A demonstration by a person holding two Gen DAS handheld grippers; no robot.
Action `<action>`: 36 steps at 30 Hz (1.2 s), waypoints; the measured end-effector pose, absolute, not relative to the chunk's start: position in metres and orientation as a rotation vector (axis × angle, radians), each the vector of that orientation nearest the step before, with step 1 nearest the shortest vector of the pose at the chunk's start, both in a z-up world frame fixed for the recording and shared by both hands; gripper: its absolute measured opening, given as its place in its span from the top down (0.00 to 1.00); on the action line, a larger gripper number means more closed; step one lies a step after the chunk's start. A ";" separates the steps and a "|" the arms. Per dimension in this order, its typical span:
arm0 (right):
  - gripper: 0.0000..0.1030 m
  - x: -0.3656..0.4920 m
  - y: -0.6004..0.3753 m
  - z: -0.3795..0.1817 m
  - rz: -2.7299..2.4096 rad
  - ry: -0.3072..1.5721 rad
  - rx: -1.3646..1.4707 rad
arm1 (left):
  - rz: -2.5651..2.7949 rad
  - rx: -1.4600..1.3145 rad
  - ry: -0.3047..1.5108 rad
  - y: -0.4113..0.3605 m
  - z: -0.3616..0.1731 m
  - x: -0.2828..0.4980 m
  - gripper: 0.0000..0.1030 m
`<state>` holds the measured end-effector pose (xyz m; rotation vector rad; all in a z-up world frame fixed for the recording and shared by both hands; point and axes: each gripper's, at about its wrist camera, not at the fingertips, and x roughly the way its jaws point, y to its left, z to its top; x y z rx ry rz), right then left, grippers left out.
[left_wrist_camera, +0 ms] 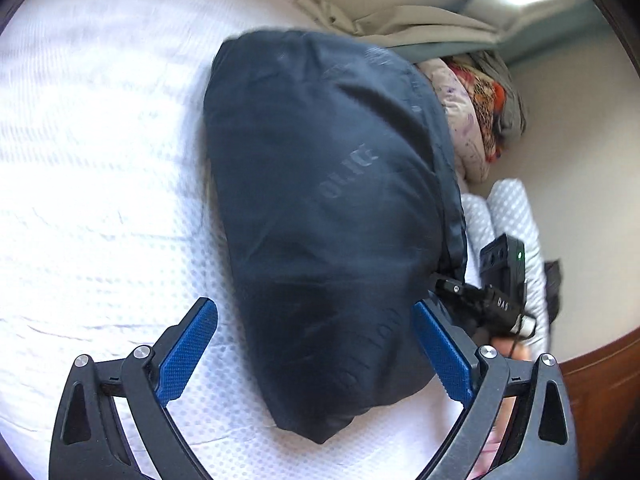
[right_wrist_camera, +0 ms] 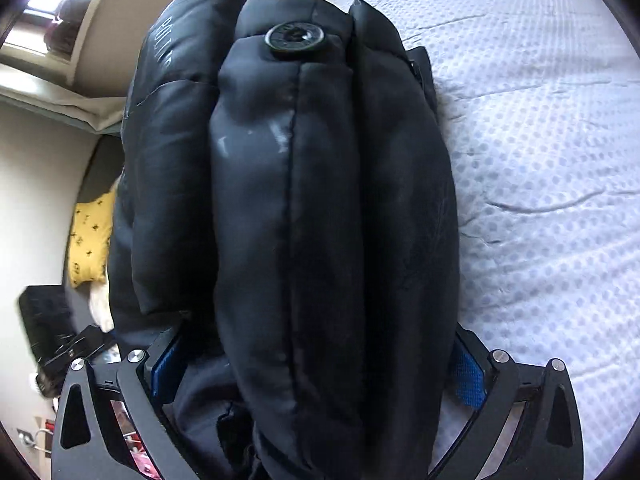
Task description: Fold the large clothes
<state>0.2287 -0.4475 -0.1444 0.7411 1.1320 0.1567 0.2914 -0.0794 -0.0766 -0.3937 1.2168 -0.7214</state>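
A dark navy padded jacket [left_wrist_camera: 320,200] lies as a folded bundle on the white dotted bed sheet [left_wrist_camera: 100,160]. My left gripper [left_wrist_camera: 314,306] stands open astride its near end; the left blue pad [left_wrist_camera: 188,352] is clear of the cloth and the right pad [left_wrist_camera: 440,352] sits at the jacket's edge. In the right wrist view the jacket [right_wrist_camera: 320,200] shows thick stacked layers and a black snap button [right_wrist_camera: 295,39] at the far end. My right gripper [right_wrist_camera: 316,340] is open wide around the bundle, which fills the gap and hides most of both pads.
A pile of patterned clothes [left_wrist_camera: 480,120] and beige cloth [left_wrist_camera: 400,24] lie beyond the jacket by the wall. A black device with a green light [left_wrist_camera: 504,276] sits at the jacket's right edge. A wooden bed frame [left_wrist_camera: 600,380] and a yellow cushion [right_wrist_camera: 90,240] border the sheet [right_wrist_camera: 540,160].
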 end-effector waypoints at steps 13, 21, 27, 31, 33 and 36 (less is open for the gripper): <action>0.07 0.237 -0.445 -0.158 0.252 1.096 0.796 | -0.784 -0.453 1.177 -0.101 -0.095 0.292 0.01; 0.26 0.235 -0.421 -0.161 0.308 1.035 0.805 | -0.694 -0.333 1.063 -0.095 -0.066 0.284 0.09; 0.30 0.247 -0.388 -0.150 0.366 1.023 0.762 | -0.635 -0.343 1.033 -0.063 -0.057 0.284 0.11; 0.30 0.254 -0.366 -0.152 0.420 1.033 0.775 | -0.593 -0.339 1.021 -0.037 -0.049 0.279 0.11; 0.30 0.256 -0.355 -0.155 0.445 1.039 0.784 | -0.582 -0.344 1.022 -0.025 -0.048 0.277 0.11; 0.30 0.257 -0.344 -0.157 0.458 1.040 0.792 | -0.578 -0.367 1.028 -0.009 -0.053 0.279 0.11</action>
